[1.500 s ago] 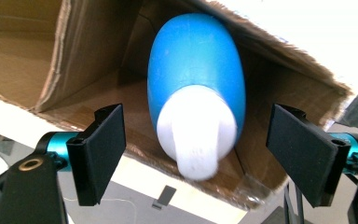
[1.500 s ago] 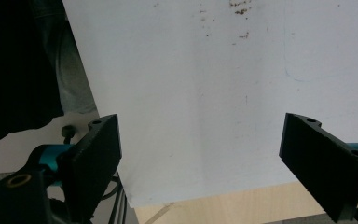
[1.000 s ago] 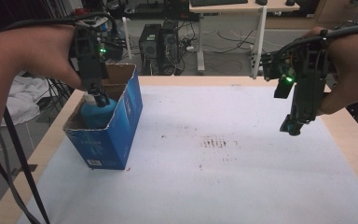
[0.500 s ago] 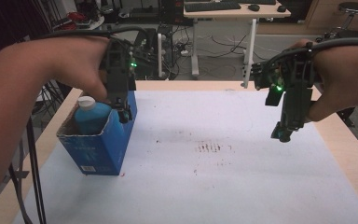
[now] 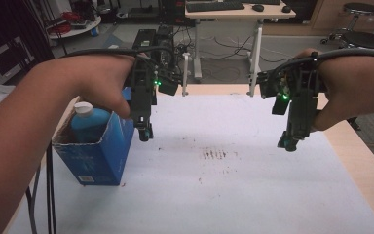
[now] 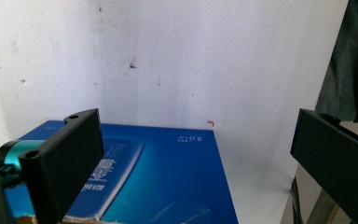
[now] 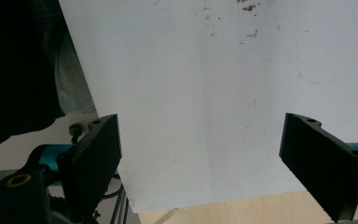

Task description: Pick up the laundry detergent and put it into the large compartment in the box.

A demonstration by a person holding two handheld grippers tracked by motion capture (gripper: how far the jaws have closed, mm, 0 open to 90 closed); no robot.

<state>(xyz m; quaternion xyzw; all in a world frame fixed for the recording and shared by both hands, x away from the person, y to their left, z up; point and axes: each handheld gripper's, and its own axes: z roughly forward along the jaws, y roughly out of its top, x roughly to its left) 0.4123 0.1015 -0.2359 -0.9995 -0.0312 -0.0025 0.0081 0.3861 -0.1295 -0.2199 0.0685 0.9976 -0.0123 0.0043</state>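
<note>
Bottle [image 5: 86,122] standing up in the blue box [image 5: 97,156] at the left side of the table [image 5: 253,195].

It points straight up, white cap on top, with the box low and close to us. Just past it, the left gripper [image 5: 146,132] hangs by the box's right wall, jaws wide apart and holding nothing. It is the nearer one. Far across the white top, the right gripper [image 5: 288,142] hangs loose too, grabbing nothing.

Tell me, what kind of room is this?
Probably a lab or workshop: a desk with keyboard and mouse, cables on the floor, and a white-covered wooden worktable holding an open blue cardboard box.
</note>
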